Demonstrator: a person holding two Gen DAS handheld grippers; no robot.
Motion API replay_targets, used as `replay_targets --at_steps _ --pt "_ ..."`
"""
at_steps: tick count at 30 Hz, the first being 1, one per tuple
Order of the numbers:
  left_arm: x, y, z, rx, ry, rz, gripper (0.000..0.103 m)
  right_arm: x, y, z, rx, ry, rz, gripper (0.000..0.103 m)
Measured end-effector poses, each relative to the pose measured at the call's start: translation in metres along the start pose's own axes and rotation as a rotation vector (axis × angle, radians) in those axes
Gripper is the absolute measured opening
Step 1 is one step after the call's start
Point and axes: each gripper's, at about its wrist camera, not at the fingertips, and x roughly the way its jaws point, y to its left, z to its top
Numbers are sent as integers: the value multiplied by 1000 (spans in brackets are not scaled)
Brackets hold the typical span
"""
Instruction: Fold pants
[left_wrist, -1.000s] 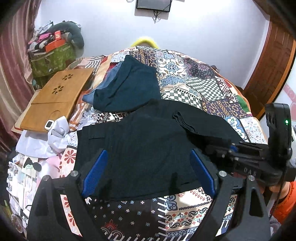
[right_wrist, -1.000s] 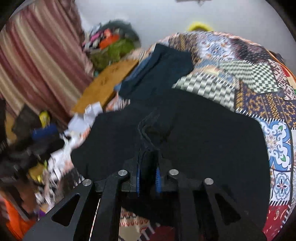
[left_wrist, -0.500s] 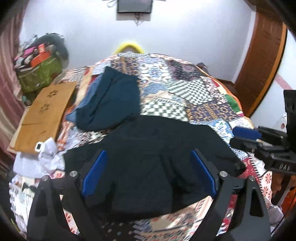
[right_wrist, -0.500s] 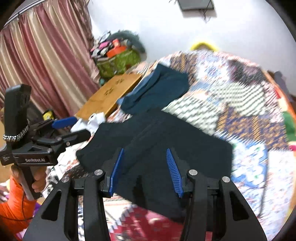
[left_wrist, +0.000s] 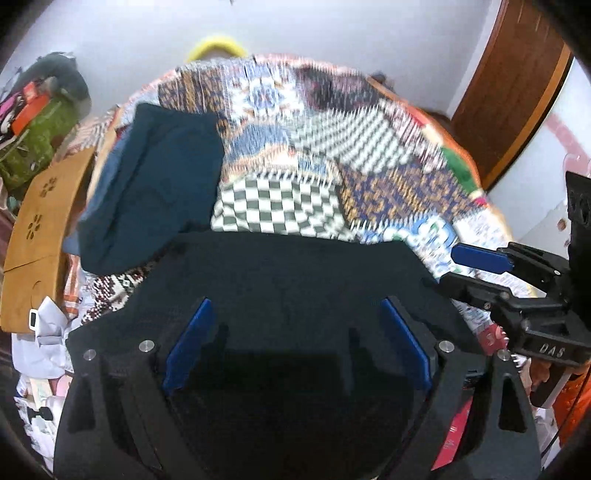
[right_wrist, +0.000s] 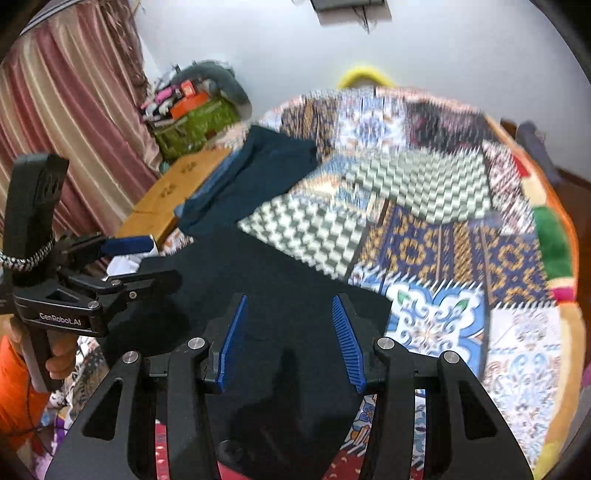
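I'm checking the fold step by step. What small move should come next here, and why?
Probably lower one gripper to a free edge of the black pants and pinch it for another fold. Both the left gripper and right gripper hang open above the cloth, gripping nothing, and the pants lie flat on the patchwork bedspread.

Both cameras are riding on the handheld grippers and looking steeply down over a patchwork bedspread (left_wrist: 280, 206) toward the far white wall (right_wrist: 424, 48). The left wrist view is sitting close above the black pants (left_wrist: 288, 280), facing up the bed. The right wrist view is looking from slightly further right, a little higher. Both are sharing the pants, the teal garment (right_wrist: 266, 166) and the wooden board (left_wrist: 40, 229); each is catching the opposite gripper at its edge.
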Motion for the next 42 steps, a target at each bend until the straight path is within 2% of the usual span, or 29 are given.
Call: replay_targets --at_steps 5,8,12,17,25,32,38,42 --pt "44 6 -9 17 145 20 92 43 -14 -12 23 135 44 44" --pt "55 9 -22 74 157 35 93 63 -20 -27 29 224 67 44" --pt "45 10 -34 118 125 46 93 49 -17 -43 -29 188 57 44" --pt "30 11 -47 115 90 80 96 29 -27 -56 23 178 55 47" --pt "2 20 -72 59 21 112 96 -1 -32 -76 69 158 -9 51" --pt "-21 22 -88 46 -51 115 96 -20 -24 -88 46 129 -95 52" --pt "-58 30 -96 42 -154 195 96 -40 -14 -80 23 70 -139 53" --pt "-88 54 -101 -43 -221 192 96 -52 3 -66 0 5 -138 54"
